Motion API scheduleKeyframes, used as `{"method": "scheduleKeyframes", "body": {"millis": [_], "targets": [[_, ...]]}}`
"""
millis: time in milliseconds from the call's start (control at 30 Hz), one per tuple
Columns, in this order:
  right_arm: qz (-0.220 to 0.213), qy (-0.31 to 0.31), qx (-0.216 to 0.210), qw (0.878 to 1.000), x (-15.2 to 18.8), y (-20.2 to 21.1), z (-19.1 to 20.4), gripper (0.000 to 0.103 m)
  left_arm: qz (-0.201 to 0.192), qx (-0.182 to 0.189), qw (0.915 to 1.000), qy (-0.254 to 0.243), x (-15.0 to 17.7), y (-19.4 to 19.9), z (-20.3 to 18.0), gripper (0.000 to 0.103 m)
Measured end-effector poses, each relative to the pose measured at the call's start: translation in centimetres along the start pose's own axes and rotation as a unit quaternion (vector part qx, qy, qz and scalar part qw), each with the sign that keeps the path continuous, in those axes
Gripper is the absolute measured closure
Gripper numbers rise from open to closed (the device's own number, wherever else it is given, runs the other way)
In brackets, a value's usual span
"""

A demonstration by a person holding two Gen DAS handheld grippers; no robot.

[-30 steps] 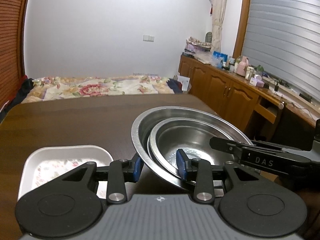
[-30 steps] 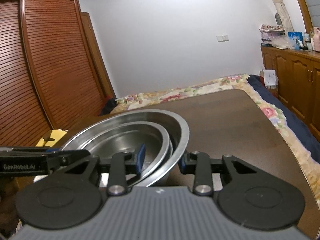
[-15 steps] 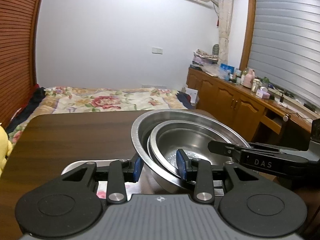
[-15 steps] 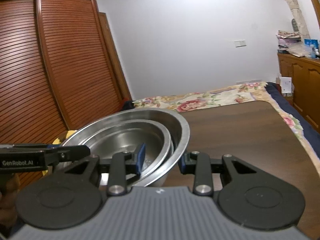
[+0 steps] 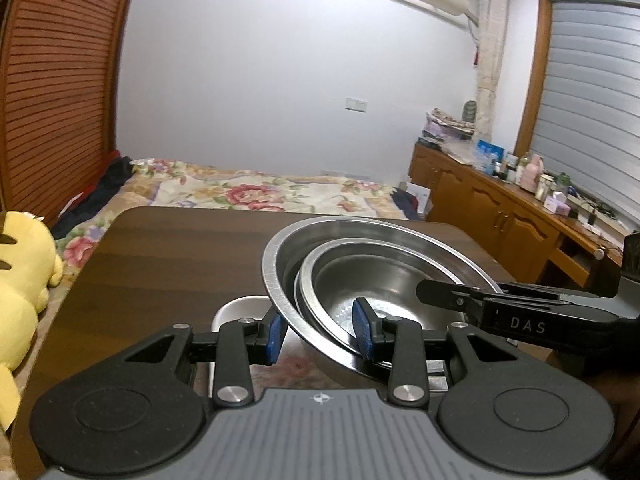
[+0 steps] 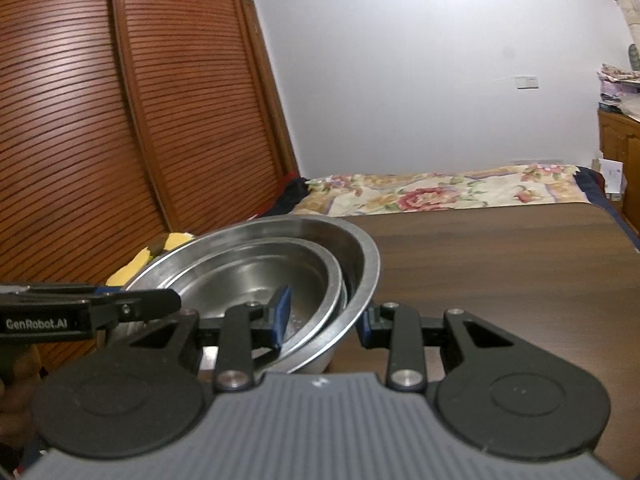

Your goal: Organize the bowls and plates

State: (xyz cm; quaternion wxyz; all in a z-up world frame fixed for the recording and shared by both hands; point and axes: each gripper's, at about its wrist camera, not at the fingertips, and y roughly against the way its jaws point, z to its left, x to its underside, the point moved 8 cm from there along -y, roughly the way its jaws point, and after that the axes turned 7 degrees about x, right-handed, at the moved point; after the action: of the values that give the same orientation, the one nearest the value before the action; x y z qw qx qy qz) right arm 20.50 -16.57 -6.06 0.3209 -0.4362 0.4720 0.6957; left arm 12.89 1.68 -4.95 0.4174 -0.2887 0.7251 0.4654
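Both cameras ride low behind their claws, close over the worktop (image 5: 168,264), looking toward the bed (image 5: 256,192) and far wall. The left view leans toward the cabinets (image 5: 492,204), the right toward the wardrobe (image 6: 100,120). Both share the bowls (image 5: 372,276) and bed.

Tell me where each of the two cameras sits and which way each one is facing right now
Left wrist: sits on the left gripper, looks across the table toward the bed; the right gripper enters from the right.
Right wrist: sits on the right gripper, faces the bed and wardrobe; the left gripper enters from the left.
Shared: the nested steel bowls, gripped on opposite rims.
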Motion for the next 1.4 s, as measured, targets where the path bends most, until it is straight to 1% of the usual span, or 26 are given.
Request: {"method": "scheduleKeyframes", "body": {"millis": [267,600,900,1200,1400], "targets": [[0.017,0.012,-0.007,1.000,0.8,-0.9,1.6,0.067,0.008,-0.012,0.9998,0.015,1.2,0.1,2.2,0.065],[0.037,0.026,-0.008,0.999,2.0,-1.8,2.6,0.067,0.022,-0.020,0.9990,0.033,2.3,-0.5,3.7,0.065],[0.040,0.037,-0.009,0.998,2.5,-2.3,3.2,0.067,0.028,-0.029,0.9986,0.033,3.2,-0.7,4.0,0.065],[0.044,0.042,-0.011,0.998,2.8,-2.6,3.5,0.066,0.022,-0.024,0.9988,0.036,3.6,-0.8,4.1,0.065],[0.049,0.043,-0.012,0.998,2.8,-2.6,3.6,0.065,0.023,-0.029,0.9988,0.032,3.6,-1.0,4.3,0.065]]}}
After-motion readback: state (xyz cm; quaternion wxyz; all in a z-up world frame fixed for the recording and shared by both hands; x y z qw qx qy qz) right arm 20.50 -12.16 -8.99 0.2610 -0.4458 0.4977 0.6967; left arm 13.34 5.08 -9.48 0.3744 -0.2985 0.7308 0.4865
